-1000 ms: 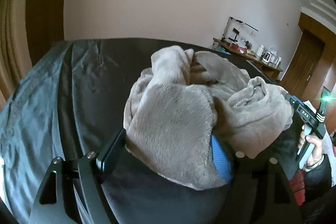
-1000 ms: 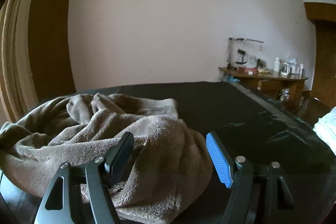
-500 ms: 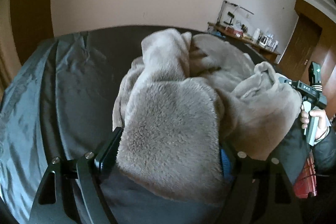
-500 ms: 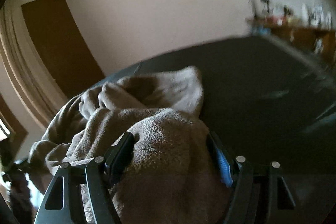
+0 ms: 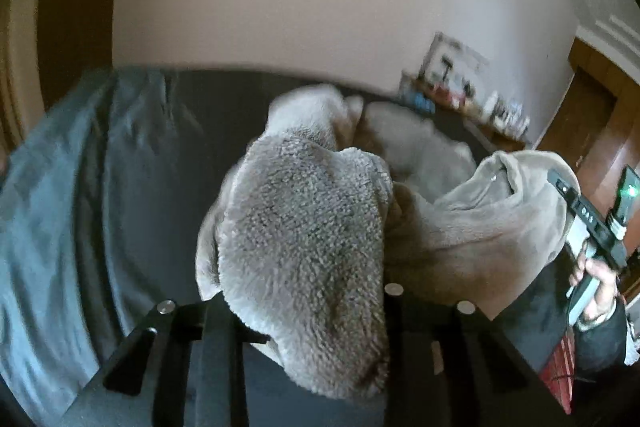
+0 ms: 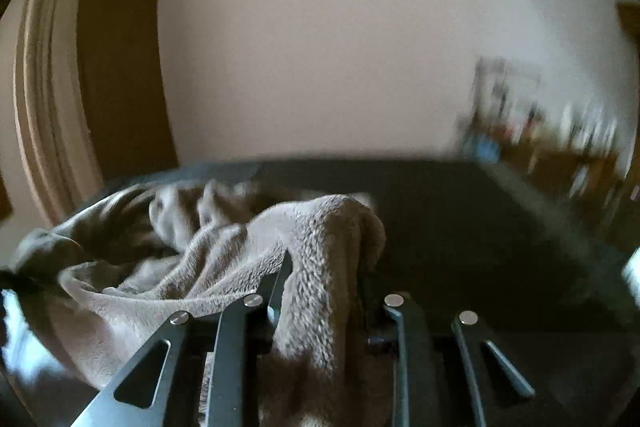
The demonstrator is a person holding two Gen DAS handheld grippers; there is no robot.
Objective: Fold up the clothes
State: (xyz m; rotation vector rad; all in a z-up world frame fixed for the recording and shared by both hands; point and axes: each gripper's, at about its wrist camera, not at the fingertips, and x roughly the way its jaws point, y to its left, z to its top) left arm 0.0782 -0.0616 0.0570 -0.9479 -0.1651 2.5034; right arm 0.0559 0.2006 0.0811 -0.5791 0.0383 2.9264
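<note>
A fluffy beige-grey garment lies bunched on a dark bed cover. My left gripper is shut on a thick fold of it; the fleece drapes over and hides the fingertips. My right gripper is shut on another fold of the same garment, with the fabric pinched between its jaws. In the left wrist view the right gripper's body and the hand holding it show at the far right, gripping the garment's other end.
The dark bed cover stretches to the back and right. A wooden side table with small items stands by the wall at the right. A brown door is at the left. A wooden door is at the right.
Both grippers have closed on folds of the garment, from open a second ago. The fabric has bunched up between the jaws and the views have shifted with blur.
</note>
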